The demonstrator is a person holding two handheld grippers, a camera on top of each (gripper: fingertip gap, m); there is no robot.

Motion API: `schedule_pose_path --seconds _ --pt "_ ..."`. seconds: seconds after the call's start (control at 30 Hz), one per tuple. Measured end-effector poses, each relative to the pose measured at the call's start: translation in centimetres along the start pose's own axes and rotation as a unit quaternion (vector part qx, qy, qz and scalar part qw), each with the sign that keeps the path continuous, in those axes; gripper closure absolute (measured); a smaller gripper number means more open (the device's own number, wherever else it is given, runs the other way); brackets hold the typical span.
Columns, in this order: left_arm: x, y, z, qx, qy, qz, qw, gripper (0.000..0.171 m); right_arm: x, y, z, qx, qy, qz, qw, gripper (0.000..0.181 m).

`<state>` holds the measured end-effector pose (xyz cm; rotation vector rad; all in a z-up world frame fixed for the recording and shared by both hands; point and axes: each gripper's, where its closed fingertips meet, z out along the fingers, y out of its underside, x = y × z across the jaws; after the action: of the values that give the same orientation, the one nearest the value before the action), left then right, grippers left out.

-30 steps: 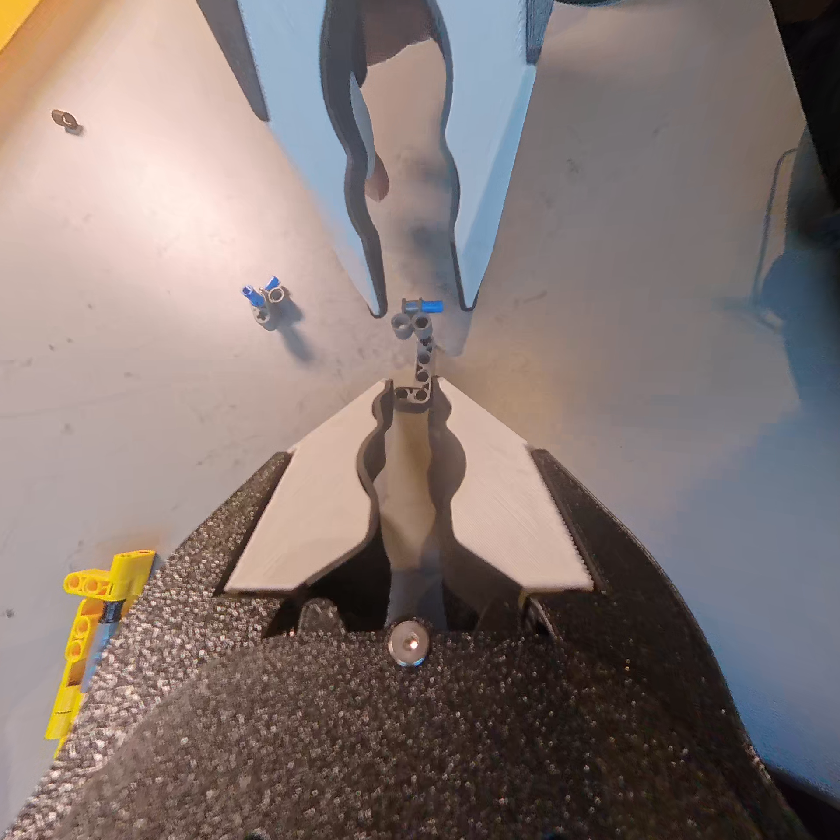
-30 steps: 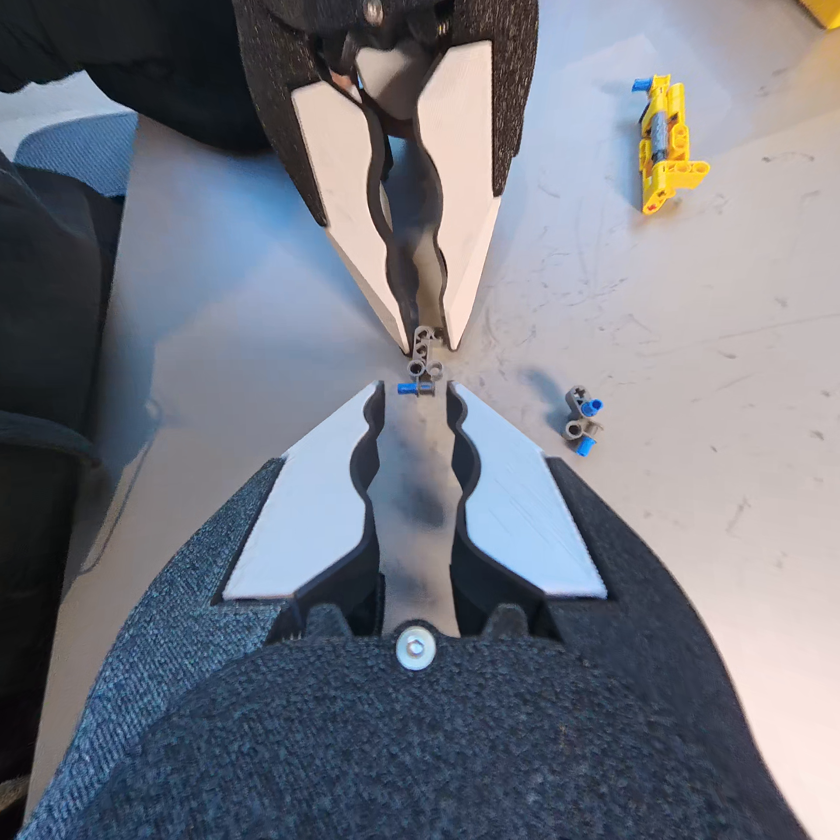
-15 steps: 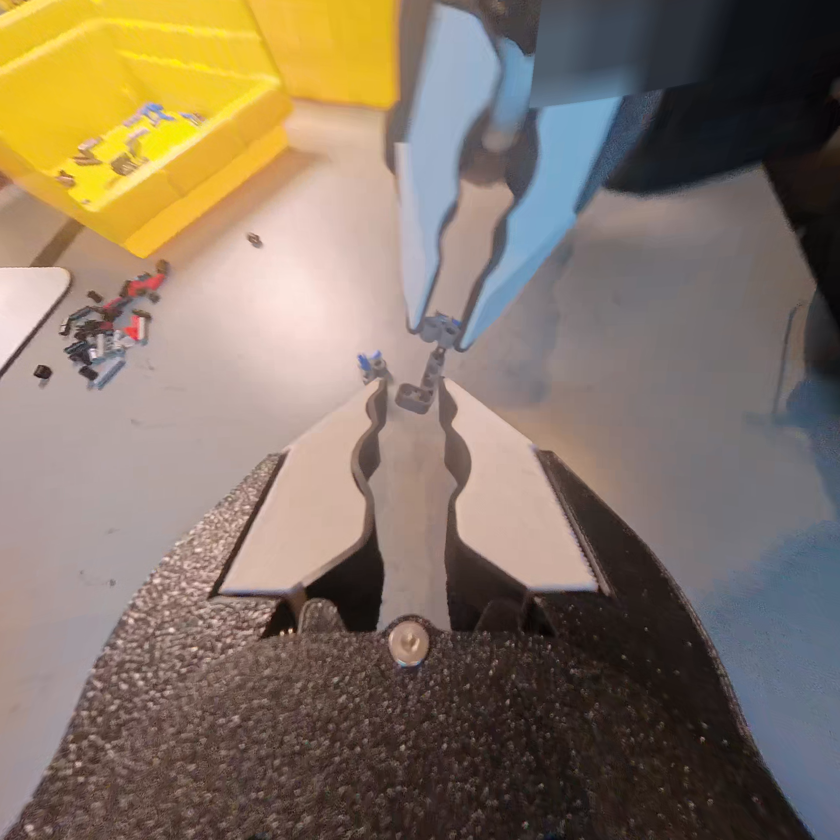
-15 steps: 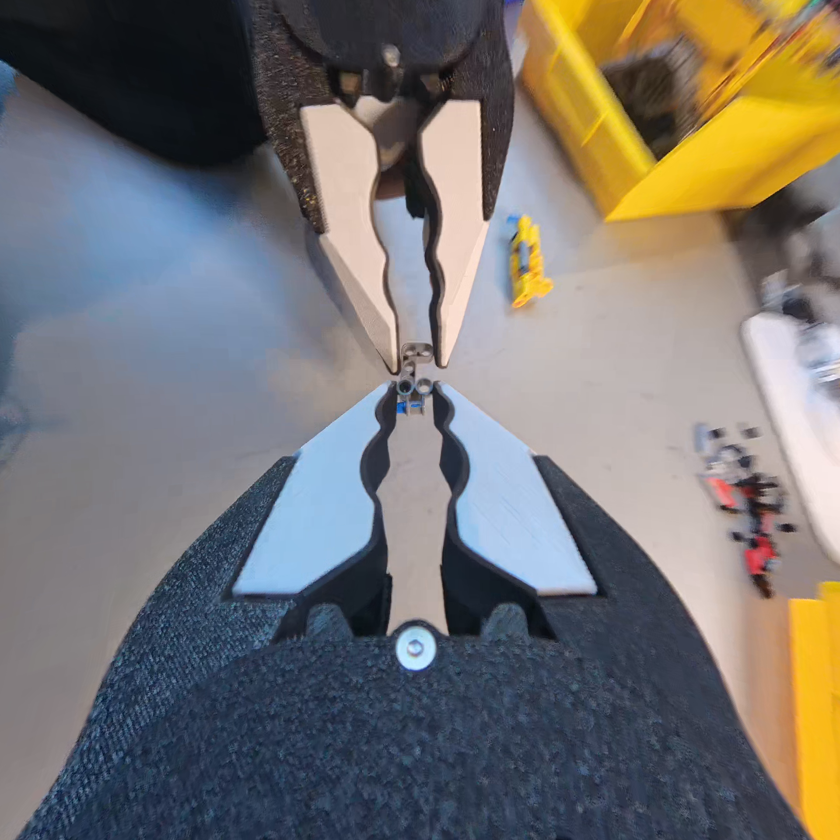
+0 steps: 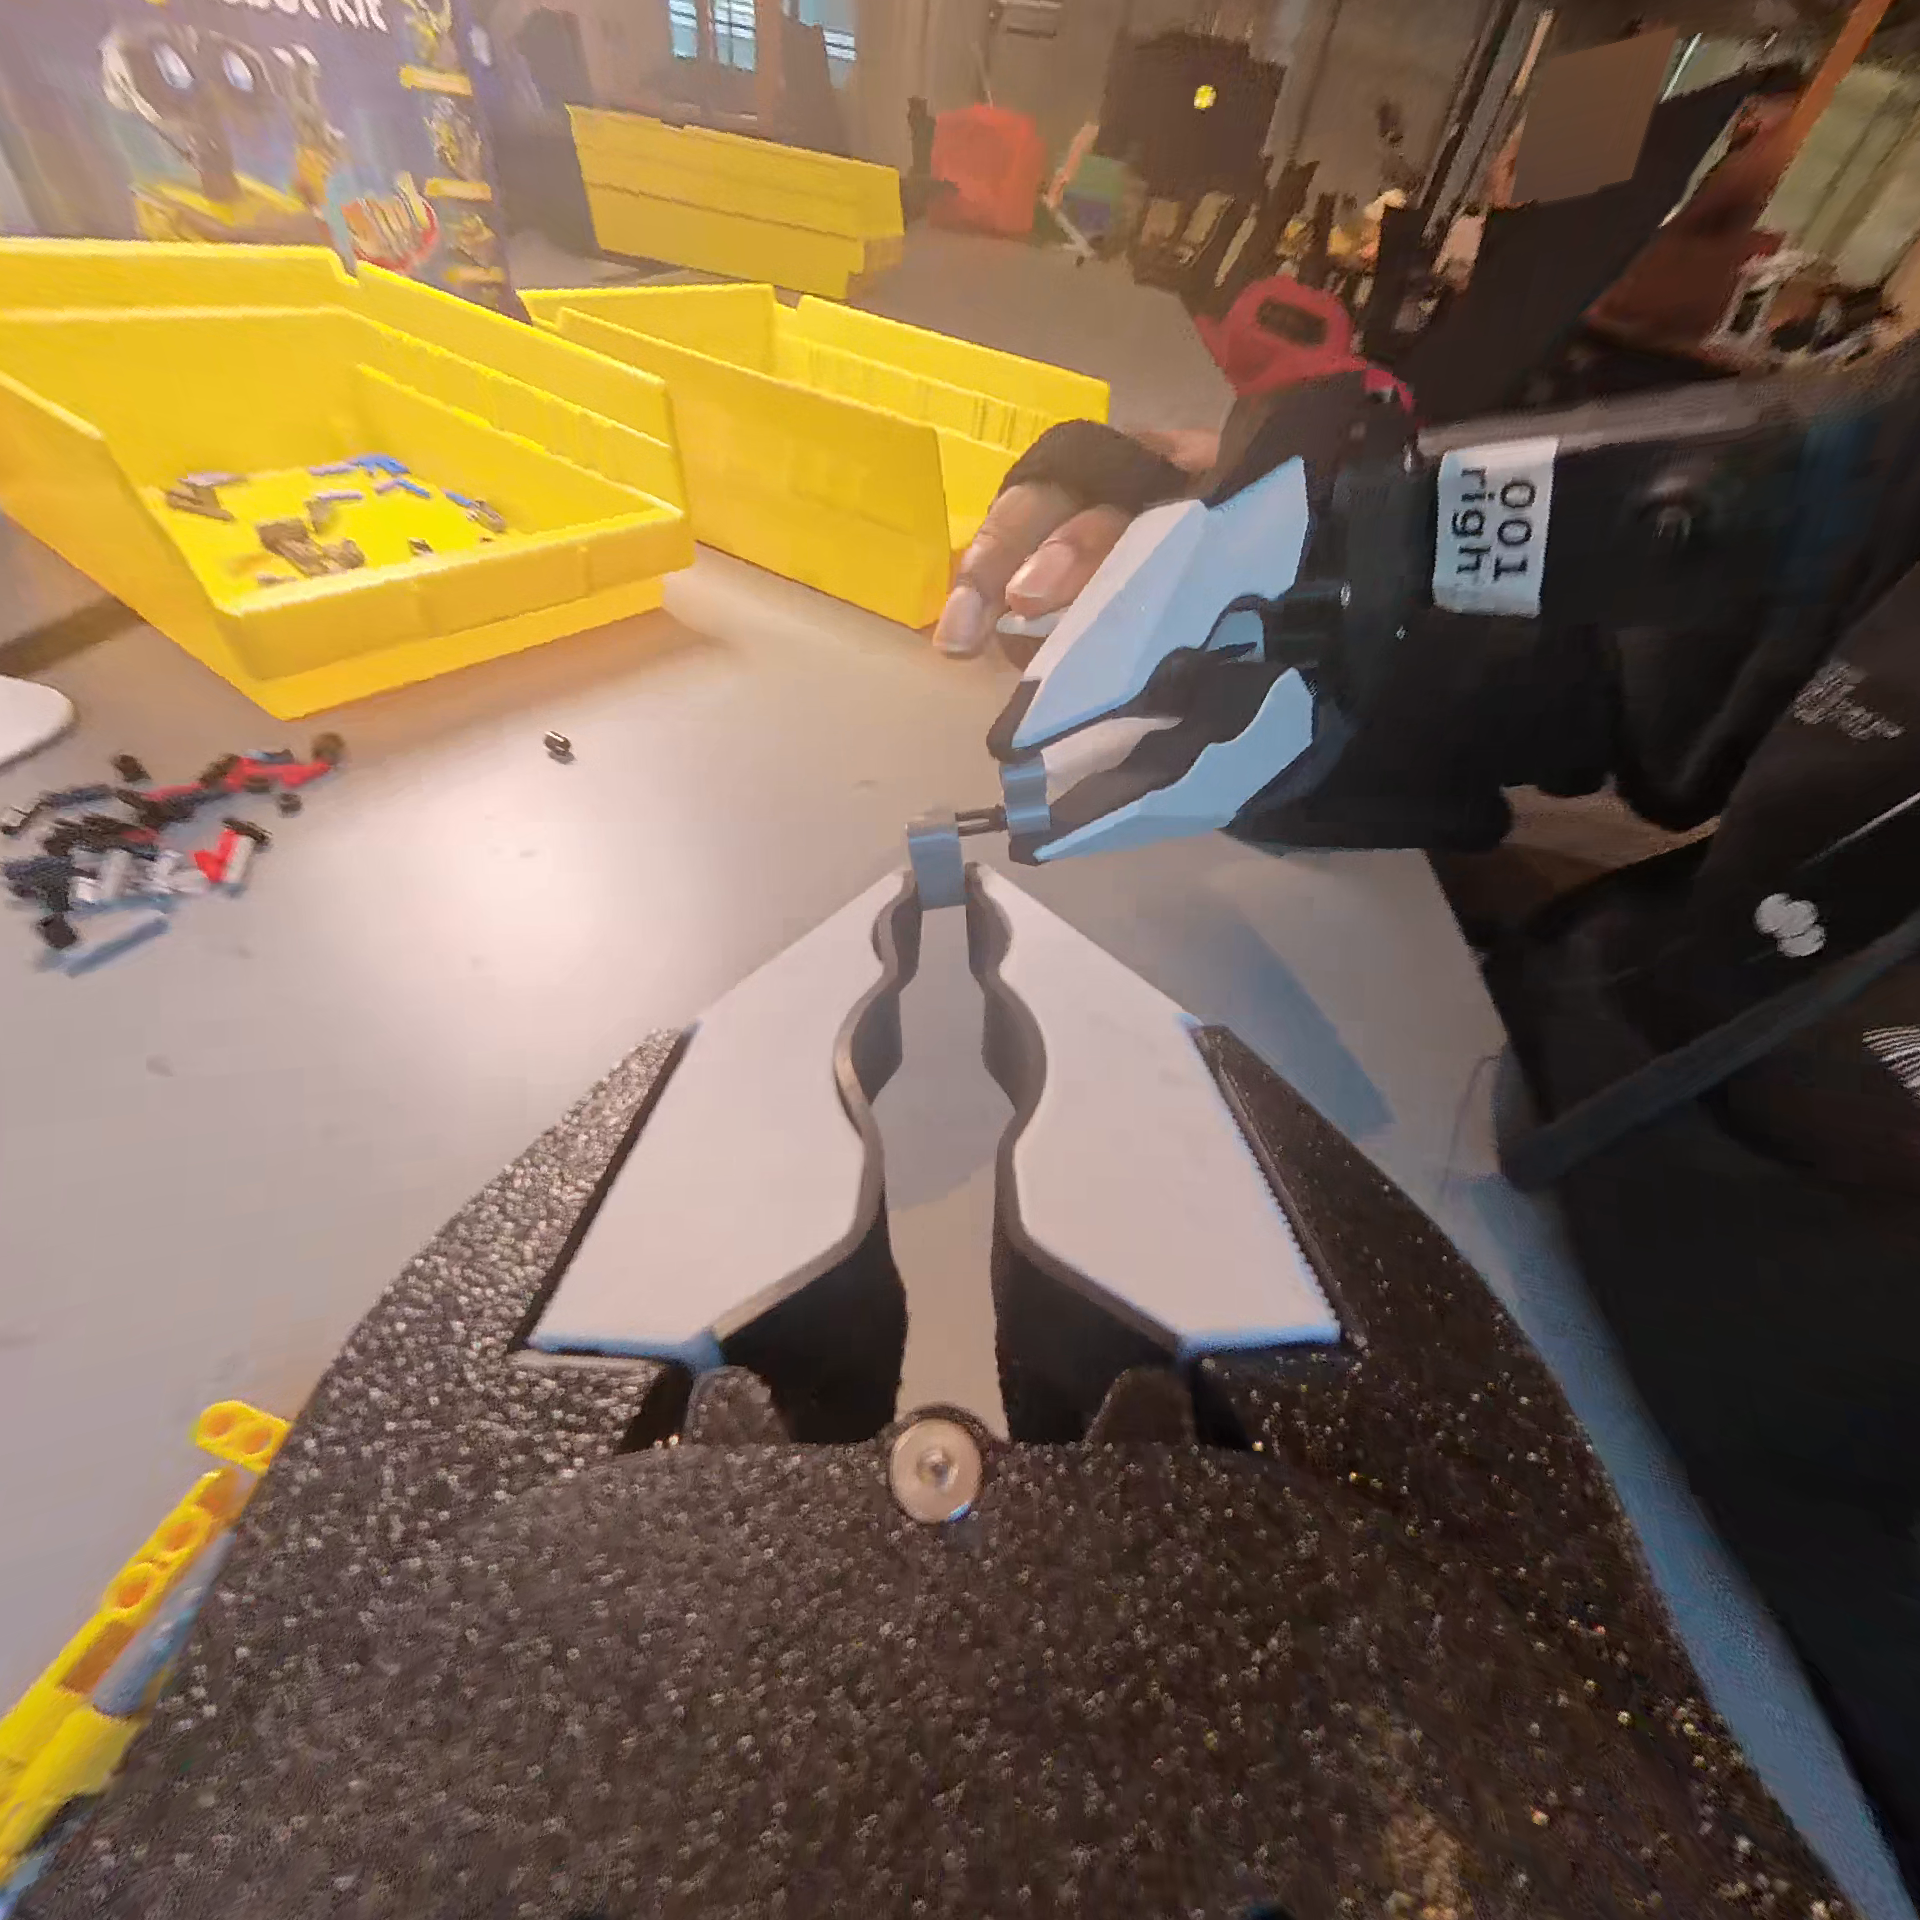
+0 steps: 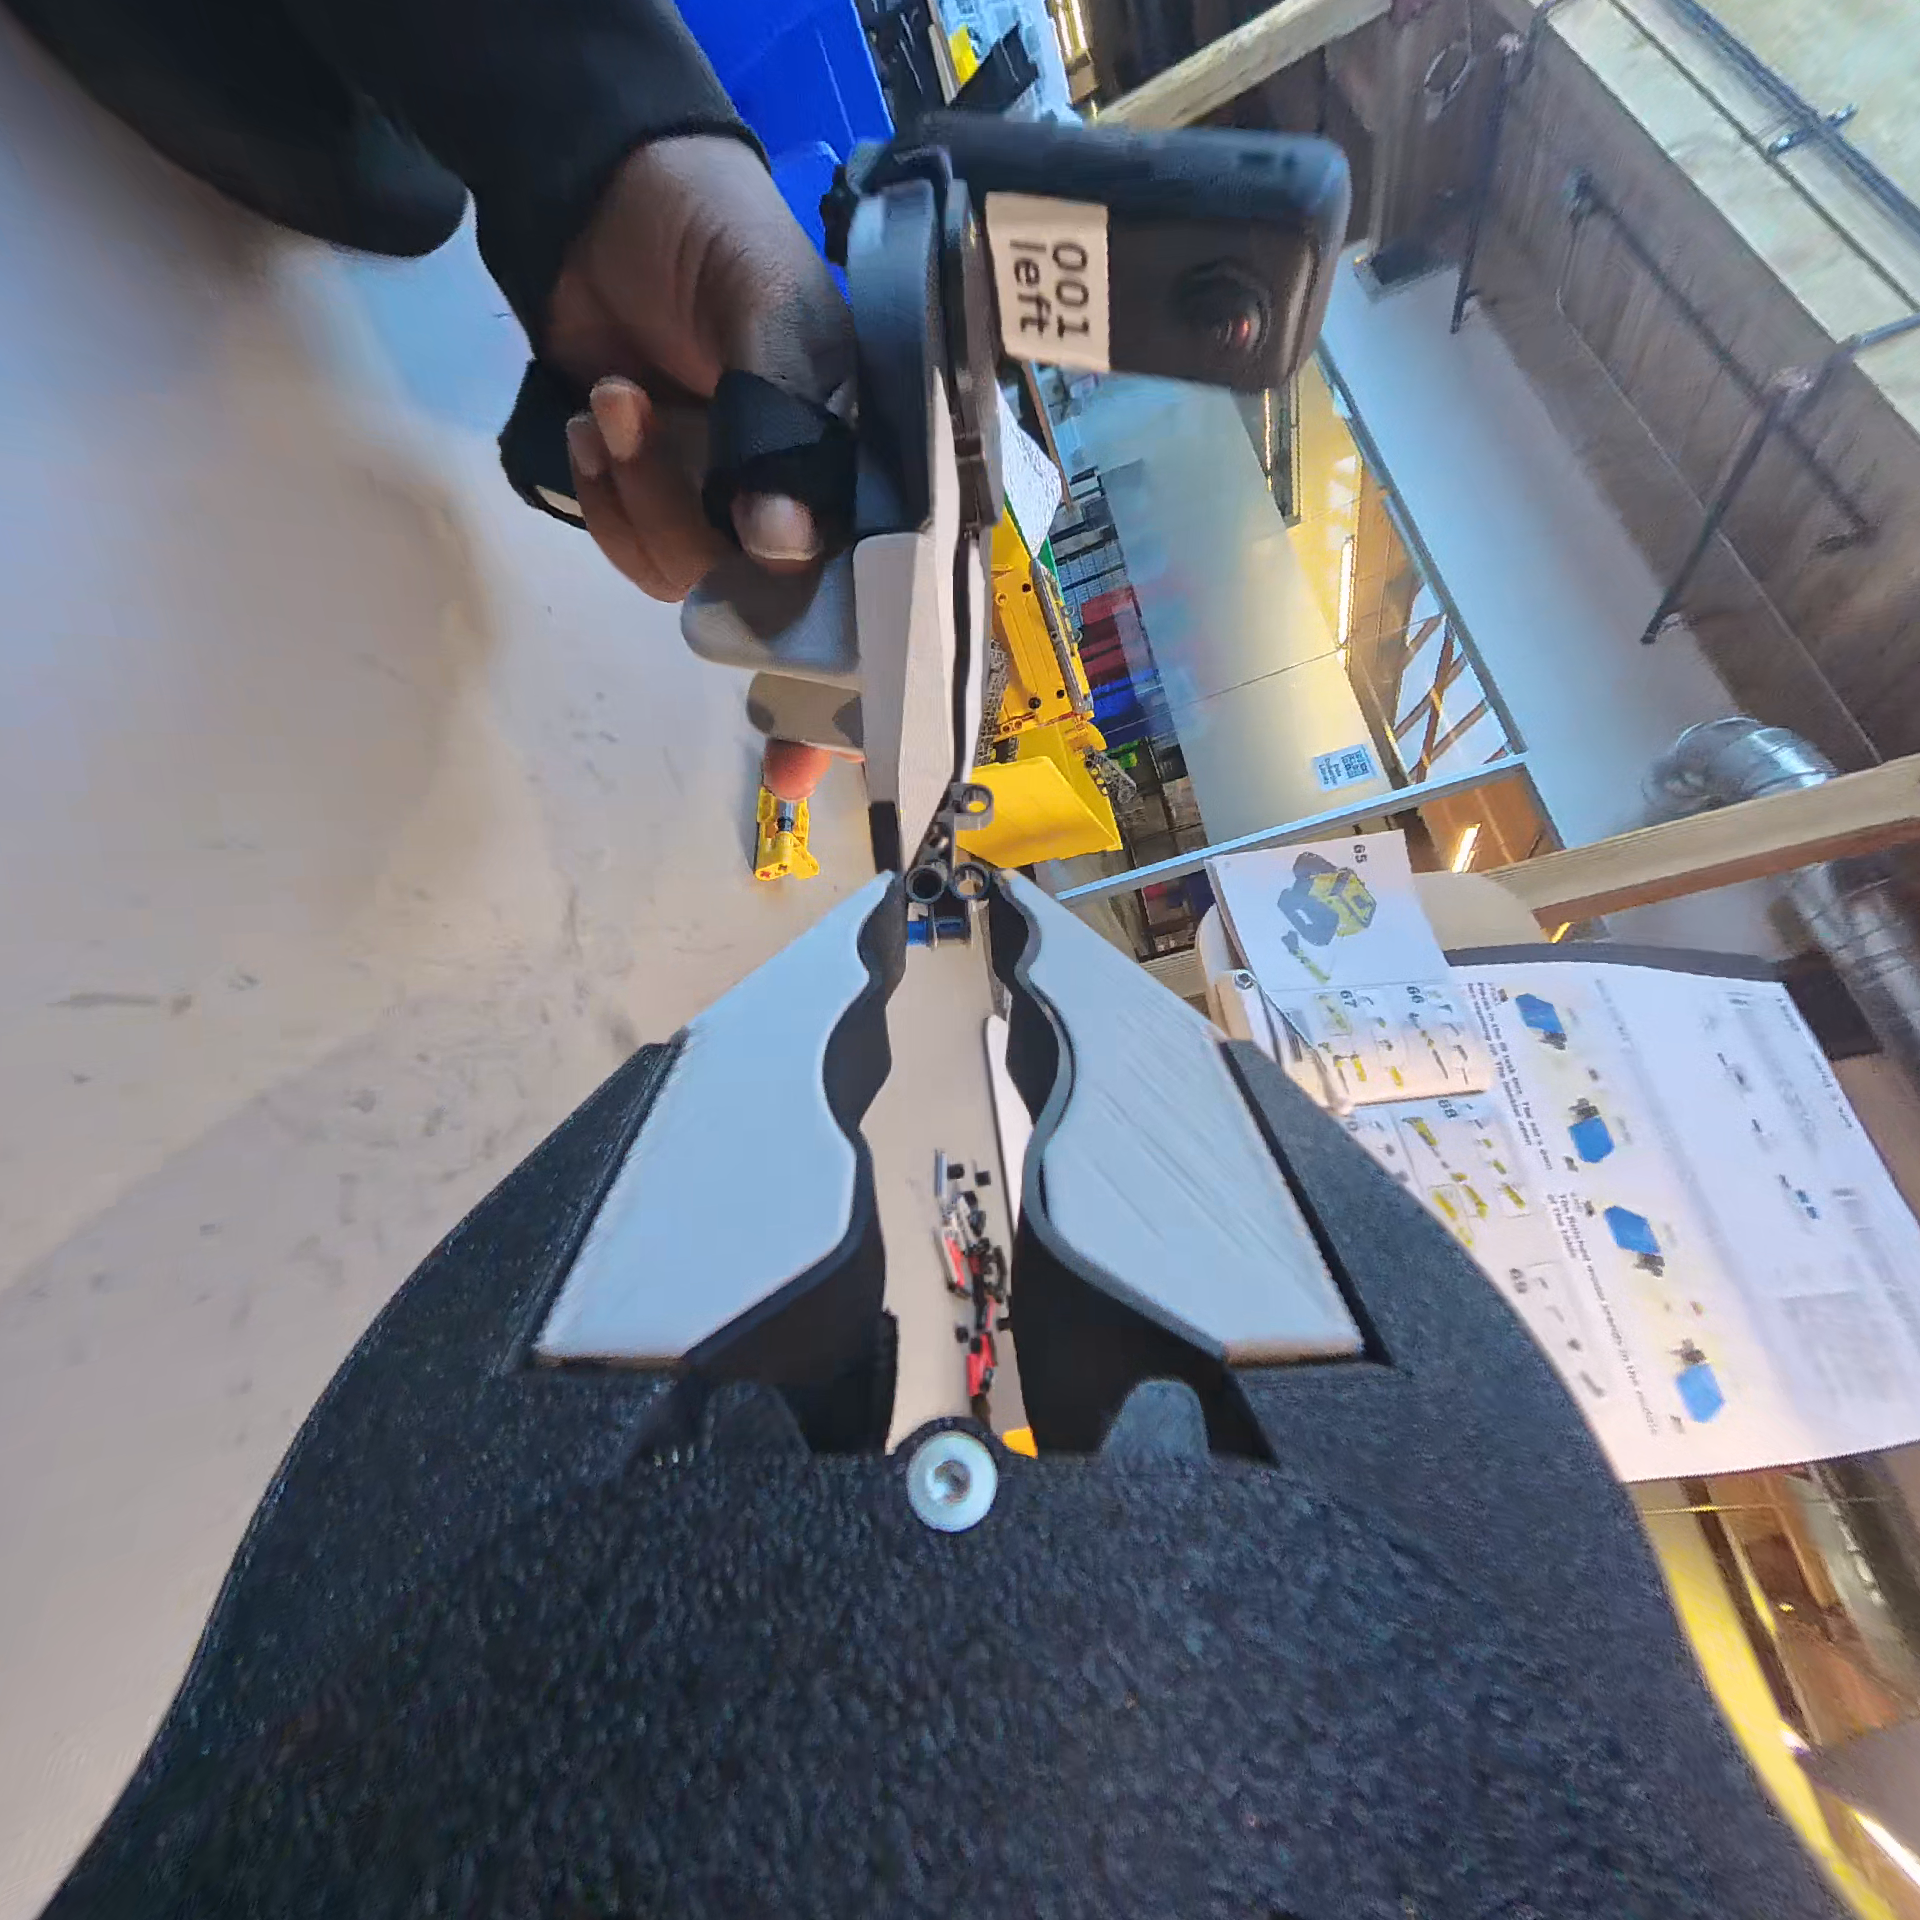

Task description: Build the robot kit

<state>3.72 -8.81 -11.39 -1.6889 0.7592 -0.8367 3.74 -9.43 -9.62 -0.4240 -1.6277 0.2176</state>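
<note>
Left gripper point(image 5: 940, 883) and right gripper point(image 6: 940, 914) pinch a grey beam assembly point(image 5: 935, 857) between them.

1. I see a pale grey desk point(image 5: 436, 1039), scuffed and lightly scratched, filling the foreground.
2. Yellow storage bins point(image 5: 343, 582) stand in a row along the far side of the desk.
3. A tall printed box point(image 5: 260, 135) stands upright behind the bins.
4. Beyond the desk, the room looks like a cluttered workshop, dim and blurred; red shapes point(image 5: 987, 156) sit on its floor.
5. In the right wrist view I see wooden beams point(image 6: 1704, 831) and a glass partition point(image 6: 1278, 644) with warm light behind it.
6. An open instruction booklet point(image 6: 1621, 1195) stands propped at the edge.
</note>
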Motion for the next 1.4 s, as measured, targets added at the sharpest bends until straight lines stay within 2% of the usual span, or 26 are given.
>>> schedule_pose_path --seconds 0.1,0.2,0.27,0.37,0.47,0.53,0.6,0.63,0.7,0.83,1.0,1.4 --pt "-0.1 -0.4 -0.3 0.004 -0.029 0.073 0.997 0.165 -0.2 -0.1 -0.1 0.021 -0.033 0.101 0.994 0.163" --pt "0.6 -0.7 -0.5 0.006 -0.042 0.155 0.987 0.165 -0.4 -0.6 -0.5 0.061 -0.102 0.249 0.961 0.143" --pt "1.2 -0.9 -0.3 0.010 -0.041 0.191 0.981 0.165 -0.5 -0.9 -0.7 0.074 -0.133 0.292 0.944 0.139" --pt "2.3 -0.8 0.1 0.008 -0.032 0.234 0.972 0.165 -1.0 -1.4 -0.8 0.085 -0.155 0.304 0.936 0.154" --pt "2.6 -0.8 0.1 0.008 -0.033 0.253 0.967 0.165 -1.1 -1.8 -1.2 0.097 -0.165 0.312 0.930 0.155" --pt "2.5 -0.7 0.2 -0.003 -0.046 0.264 0.963 0.164 -1.2 -1.6 -1.1 0.093 -0.158 0.300 0.936 0.155" --pt "2.5 -0.7 0.1 -0.008 -0.055 0.275 0.960 0.155 -1.3 -1.4 -1.1 0.092 -0.156 0.296 0.938 0.155" --pt "2.6 -0.6 0.2 -0.012 -0.056 0.278 0.959 0.157 -1.2 -1.4 -1.1 0.091 -0.153 0.294 0.939 0.155" --pt "2.5 -0.6 0.2 -0.016 -0.061 0.281 0.958 0.164 -1.5 -1.3 -1.0 0.086 -0.155 0.279 0.944 0.155" --pt "2.6 -0.4 0.0 -0.028 -0.055 0.278 0.959 0.164 -1.8 -1.3 -0.8 0.085 -0.150 0.267 0.948 0.155" --pt "3.8 -0.6 -0.5 -0.024 -0.017 0.271 0.962 0.165 -1.7 -2.7 -1.3 0.122 -0.168 0.284 0.936 0.156" --pt "4.6 -0.8 -0.7 -0.030 -0.007 0.271 0.962 0.164 -1.6 -3.6 -1.8 0.162 -0.184 0.325 0.913 0.157"
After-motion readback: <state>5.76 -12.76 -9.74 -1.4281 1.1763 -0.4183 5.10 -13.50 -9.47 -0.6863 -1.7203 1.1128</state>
